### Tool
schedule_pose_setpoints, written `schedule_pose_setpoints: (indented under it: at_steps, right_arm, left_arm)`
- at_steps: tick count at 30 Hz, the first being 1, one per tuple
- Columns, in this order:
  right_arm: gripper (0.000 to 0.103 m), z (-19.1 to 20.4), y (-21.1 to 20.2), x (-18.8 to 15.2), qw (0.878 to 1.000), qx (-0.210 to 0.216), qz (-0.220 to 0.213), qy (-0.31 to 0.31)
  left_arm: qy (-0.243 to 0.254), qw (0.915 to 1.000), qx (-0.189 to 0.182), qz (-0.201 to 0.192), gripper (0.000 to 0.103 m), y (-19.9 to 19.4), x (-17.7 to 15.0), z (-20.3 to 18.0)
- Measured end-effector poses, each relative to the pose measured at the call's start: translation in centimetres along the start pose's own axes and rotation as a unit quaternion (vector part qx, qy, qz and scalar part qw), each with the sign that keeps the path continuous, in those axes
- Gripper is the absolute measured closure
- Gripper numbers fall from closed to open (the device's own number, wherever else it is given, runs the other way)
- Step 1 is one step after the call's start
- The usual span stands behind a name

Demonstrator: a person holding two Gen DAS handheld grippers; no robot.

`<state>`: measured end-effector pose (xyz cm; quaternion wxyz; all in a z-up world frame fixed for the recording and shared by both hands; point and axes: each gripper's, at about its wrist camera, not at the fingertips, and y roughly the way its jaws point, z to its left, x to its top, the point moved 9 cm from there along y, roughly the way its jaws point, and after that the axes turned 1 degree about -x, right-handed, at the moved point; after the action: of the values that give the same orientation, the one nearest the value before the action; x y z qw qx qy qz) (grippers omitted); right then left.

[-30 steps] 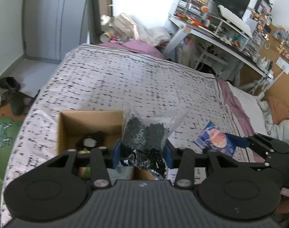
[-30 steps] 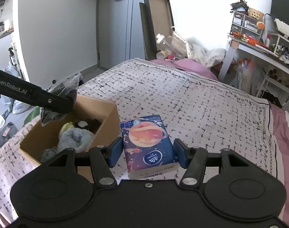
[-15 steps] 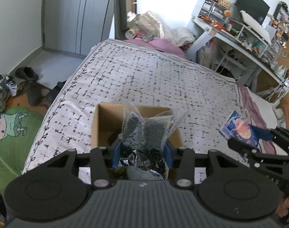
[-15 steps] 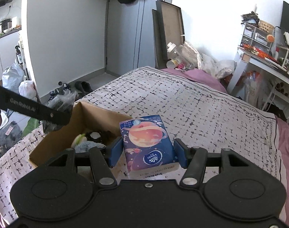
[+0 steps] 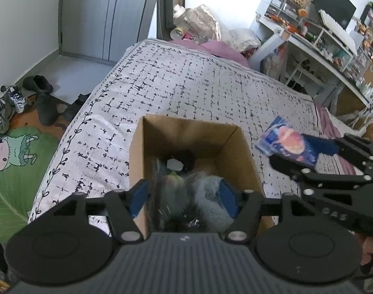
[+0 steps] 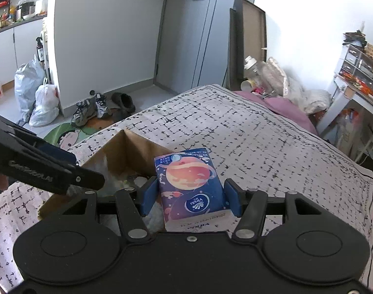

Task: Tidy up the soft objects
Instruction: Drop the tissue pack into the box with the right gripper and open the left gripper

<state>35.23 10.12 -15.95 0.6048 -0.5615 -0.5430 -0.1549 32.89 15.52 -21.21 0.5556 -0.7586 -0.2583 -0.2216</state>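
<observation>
So the cardboard box (image 5: 231, 144) sits on the bed with the grid-patterned bedspread (image 5: 186, 85), open at the top. The left gripper (image 5: 184, 196) hangs right over it with its blue pads spread wide, and between them there's a blurry clear plastic bag (image 5: 167, 196) with something dark in it, smeared down into the box. Nothing seems to be pinching it, the pads stand clear on both sides. Under the bag, in the box, there's a grey-blue fuzzy plush (image 5: 208, 191), something greenish (image 5: 173, 177) and a dark item with a white patch (image 5: 179, 160) at the far end.

The right gripper (image 6: 191, 197) is clamped on a tissue pack (image 6: 192, 186), blue with an orange planet and a Vinda logo, both pads pressed against its sides. It's held in the air just beside the box's right wall, above the bedspread. In the left wrist view you can see the same pack sticking out of the right gripper's fingers (image 5: 323, 147) to the right of the box.

Around the bed: sneakers (image 6: 88, 110) and dark shoes on the floor, a green cartoon rug (image 5: 12, 156), white plastic bags (image 6: 43, 103) by the wall, and a cluttered desk (image 5: 316, 39) with a monitor (image 5: 333, 9).
</observation>
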Motion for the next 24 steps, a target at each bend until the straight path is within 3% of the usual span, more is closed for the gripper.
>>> schedule_pose_setpoints:
  at_steps: [9,13,24]
  right_arm:
    - [0.045,0.5,1.5,1.1,1.0,-0.002,-0.001,-0.007]
    - [0.03,0.6,1.5,1.1,1.0,-0.013,-0.006,-0.022]
    - [0.029,-1.4,0.2,-2.3,1.0,-0.014,0.021,0.011]
  left_arm:
    - [-0.03,0.9994,-0.009,-0.01,0.035,0.2,0.8,1.0]
    - [-0.036,0.9992,-0.012,-0.012,0.035,0.4,1.0,1.2]
    - [-0.011,0.9999,-0.002,0.002,0.027,1.3,0.2,-0.1]
